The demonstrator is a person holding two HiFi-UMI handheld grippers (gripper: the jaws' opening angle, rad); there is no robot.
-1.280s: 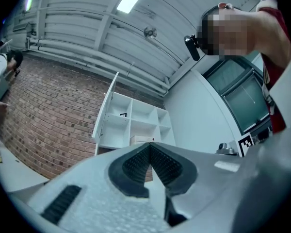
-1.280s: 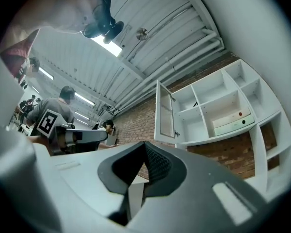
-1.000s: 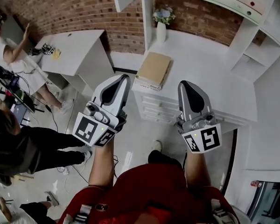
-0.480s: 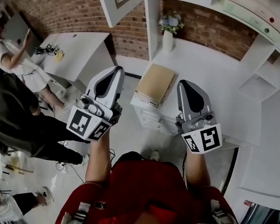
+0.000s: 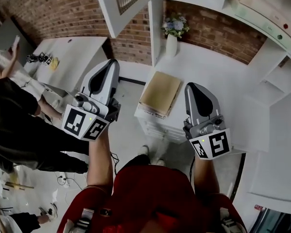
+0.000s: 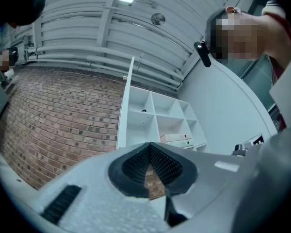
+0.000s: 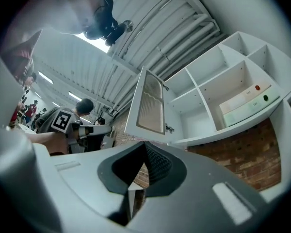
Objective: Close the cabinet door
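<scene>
The fingers of our left gripper are pressed together on nothing, and those of our right gripper meet empty as well. Both point up toward the cabinet door without touching it. The door stands swung open at the left end of the wall cabinet, above the white desk with its brown notebook and flower vase.
</scene>
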